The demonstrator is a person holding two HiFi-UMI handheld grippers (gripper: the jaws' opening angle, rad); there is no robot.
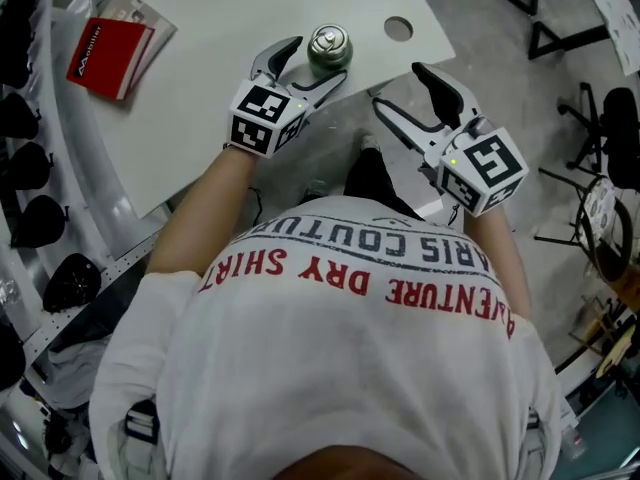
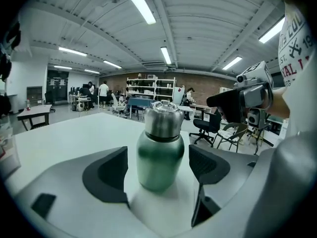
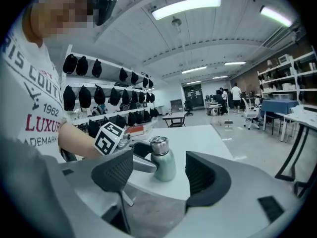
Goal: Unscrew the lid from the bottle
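Observation:
A small green metal bottle with a silver screw lid stands upright near the front edge of the white table. My left gripper is open around the bottle's body. A gap shows on each side, so neither pad touches it. My right gripper hangs open just off the table's edge, over the floor, to the right of the bottle. Nothing sits between its jaws; in the right gripper view the bottle stands further off, beyond its pads.
A red booklet lies at the table's far left. A round hole is cut in the tabletop to the right of the bottle. Black caps hang on a rack at left. Black chair frames stand at right.

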